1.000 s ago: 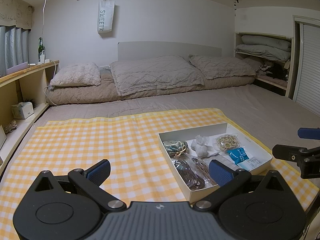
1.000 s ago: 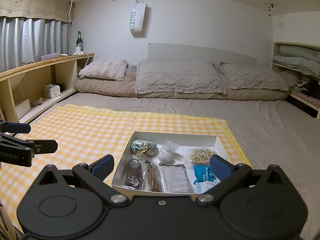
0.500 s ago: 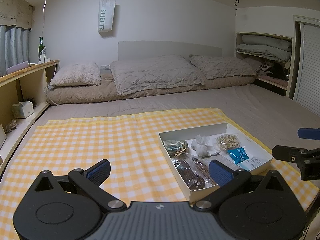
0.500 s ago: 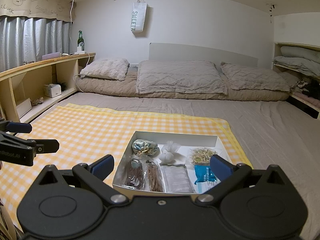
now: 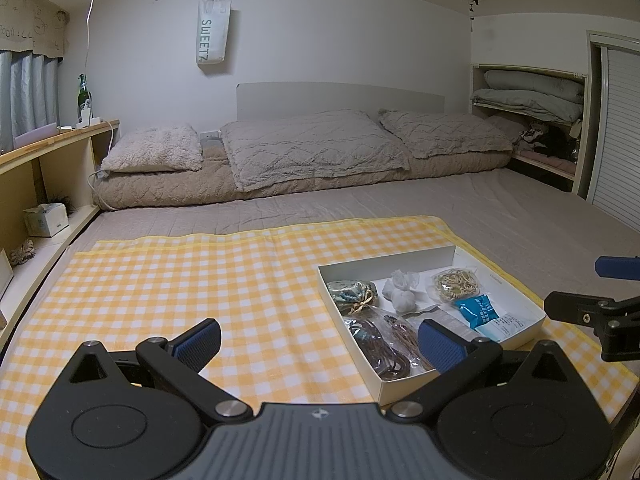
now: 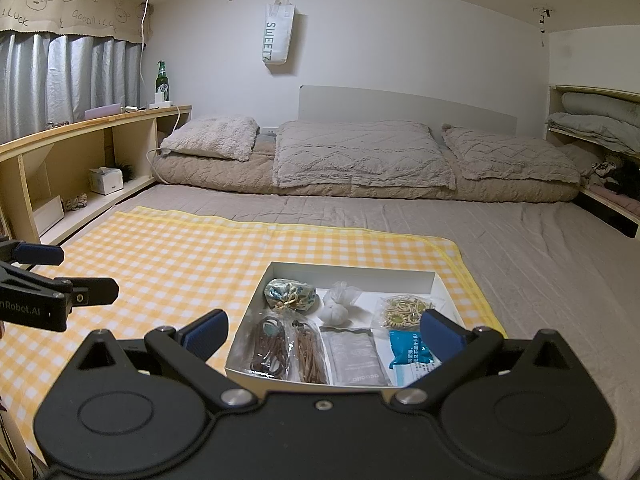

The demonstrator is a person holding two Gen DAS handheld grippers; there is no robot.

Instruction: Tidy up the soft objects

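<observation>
A: What is lying on the checked cloth (image 6: pixel 168 264)?

B: A white box (image 6: pixel 352 270) is sitting near the cloth's right edge, holding soft items: a patterned pouch (image 6: pixel 290 295), a white bundle (image 6: pixel 338 308), a bag of rubber bands (image 6: pixel 404 312), a blue packet (image 6: pixel 410 354), a grey packet (image 6: pixel 356 360) and two bags of what are possibly hair ties (image 6: pixel 288 350).

A: How are the tools standing?

B: The right gripper (image 6: pixel 322 330) is hovering over the box's near side, jaws wide apart and holding nothing. The left gripper (image 5: pixel 318 340) is hanging above the cloth at the box's left corner, jaws likewise spread and empty.
</observation>
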